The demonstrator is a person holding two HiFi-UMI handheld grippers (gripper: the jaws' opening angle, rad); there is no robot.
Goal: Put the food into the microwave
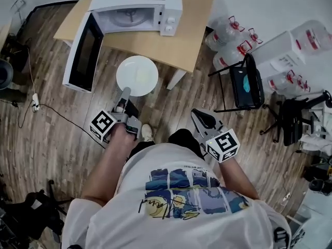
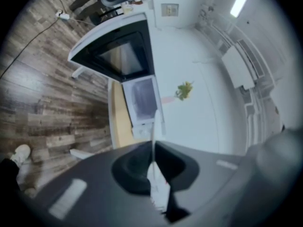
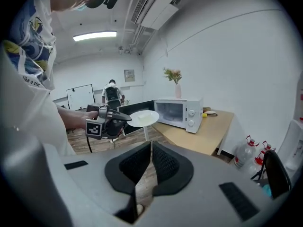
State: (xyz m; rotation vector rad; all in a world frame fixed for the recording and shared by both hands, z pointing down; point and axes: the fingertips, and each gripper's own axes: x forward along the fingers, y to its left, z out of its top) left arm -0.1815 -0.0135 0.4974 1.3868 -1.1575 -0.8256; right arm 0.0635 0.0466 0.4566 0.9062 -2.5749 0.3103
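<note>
The food (image 1: pixel 140 75), a pale flat piece, lay near the middle of a white plate (image 1: pixel 137 75). The plate was held level in the air near the front edge of the tabletop (image 1: pixel 176 48), in front of the microwave (image 1: pixel 155 7). The left claw (image 1: pixel 125 93) was clenched on the near rim of the plate, and the left gripper view showed the thin rim pinched edge-on between the jaws. The plate looked rigid, smooth and breakable. With only one point of the rim gripped, its far side would tend to droop. The food rested loose and could slide if the plate tilted. The rim was judged the correct place to take hold, provided the pads sat well in from the lip and the plate was kept level. The right claw (image 1: pixel 201 119) hung well apart at the person's right side, its jaws closed together on nothing. The microwave stood on the tabletop with its door (image 1: pixel 83 51) swung wide to the left, exposing the cavity and turntable. The next move would call for a level approach through the opening, clear of the door.
</note>
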